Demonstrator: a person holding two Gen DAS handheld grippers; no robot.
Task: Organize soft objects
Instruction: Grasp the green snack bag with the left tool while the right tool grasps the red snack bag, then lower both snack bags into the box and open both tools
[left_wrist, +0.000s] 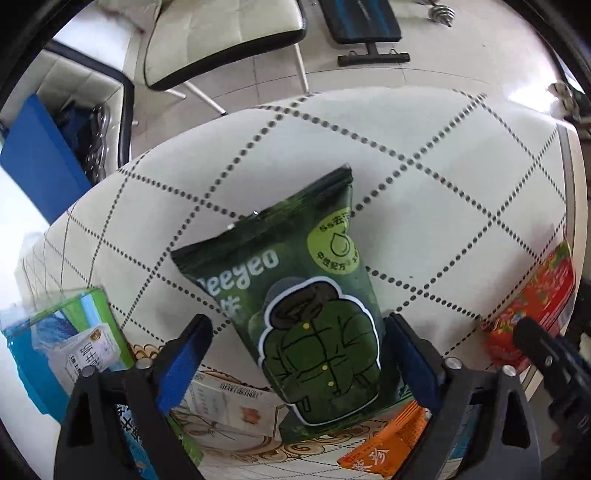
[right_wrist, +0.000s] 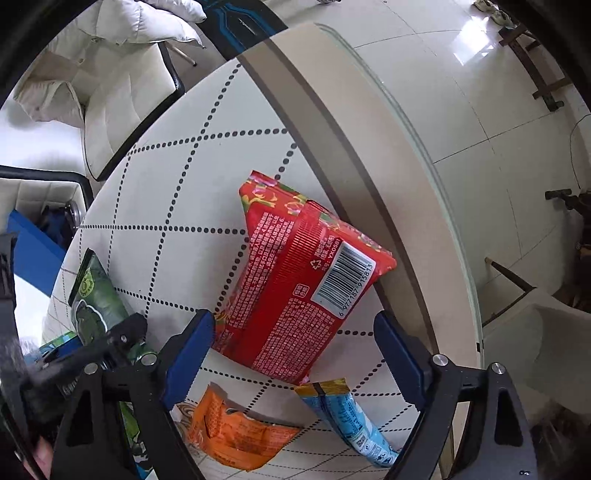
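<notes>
A dark green pouch (left_wrist: 310, 306) with a jacket drawing lies on the white dotted tablecloth (left_wrist: 424, 206). My left gripper (left_wrist: 295, 354) is open, its blue pads either side of the pouch's lower half, not clamping it. A red snack bag (right_wrist: 299, 280), barcode up, lies near the table's right edge. My right gripper (right_wrist: 295, 350) is open around the red bag's lower end. The green pouch also shows in the right wrist view (right_wrist: 96, 299), and the red bag in the left wrist view (left_wrist: 532, 306).
An orange packet (right_wrist: 236, 432) and a light blue packet (right_wrist: 354, 424) lie below the red bag. A white box (left_wrist: 229, 402) and green-blue packs (left_wrist: 74, 339) sit at the left. Chairs (left_wrist: 221, 37) stand beyond the table. The table edge (right_wrist: 369, 155) runs close on the right.
</notes>
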